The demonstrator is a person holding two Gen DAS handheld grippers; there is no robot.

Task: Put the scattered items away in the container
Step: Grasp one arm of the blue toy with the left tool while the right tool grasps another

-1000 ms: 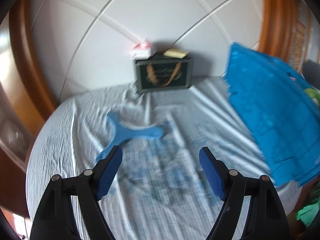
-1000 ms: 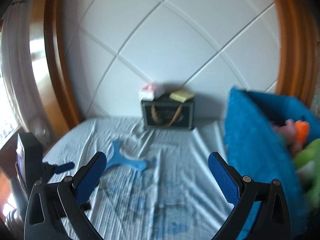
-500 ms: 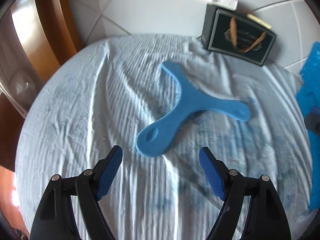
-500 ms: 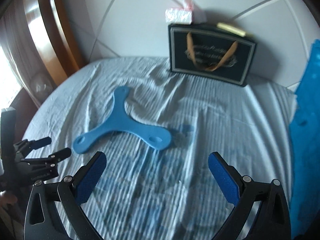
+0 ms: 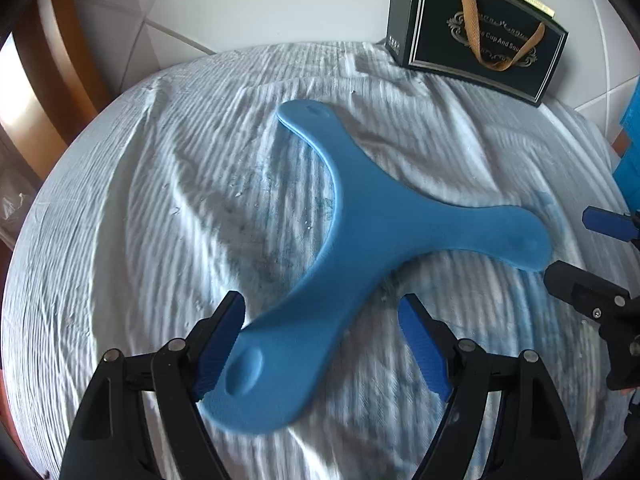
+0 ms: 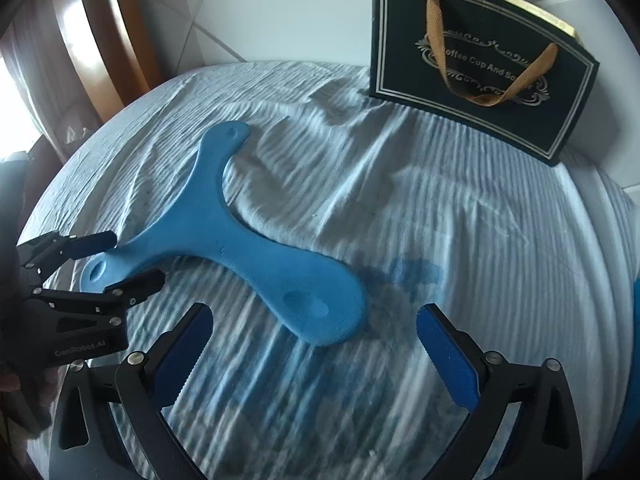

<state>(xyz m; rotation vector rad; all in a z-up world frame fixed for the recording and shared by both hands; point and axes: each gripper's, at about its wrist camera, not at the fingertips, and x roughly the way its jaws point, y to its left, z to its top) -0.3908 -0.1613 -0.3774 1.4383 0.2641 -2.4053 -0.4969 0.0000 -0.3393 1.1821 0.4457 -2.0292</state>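
Observation:
A blue three-armed boomerang lies flat on the wrinkled pale striped sheet. My left gripper stands open low over it. The boomerang's nearest arm reaches in between the fingers, close by the left pad and well clear of the right one. In the right wrist view the boomerang lies ahead and to the left. My right gripper is open just short of the rounded end of another arm, with nothing between its pads. Each gripper shows in the other's view: the left gripper, the right gripper.
A black gift bag with a tan ribbon handle stands against the white tiled wall at the back; the bag also fills the right wrist view's top. A sliver of the blue fabric container shows at the right edge. A wooden frame curves along the left.
Both grippers have dropped toward the bed and tilted downward. The boomerang now looms large, with one arm between the left fingers. The blue container has slid almost out of view.

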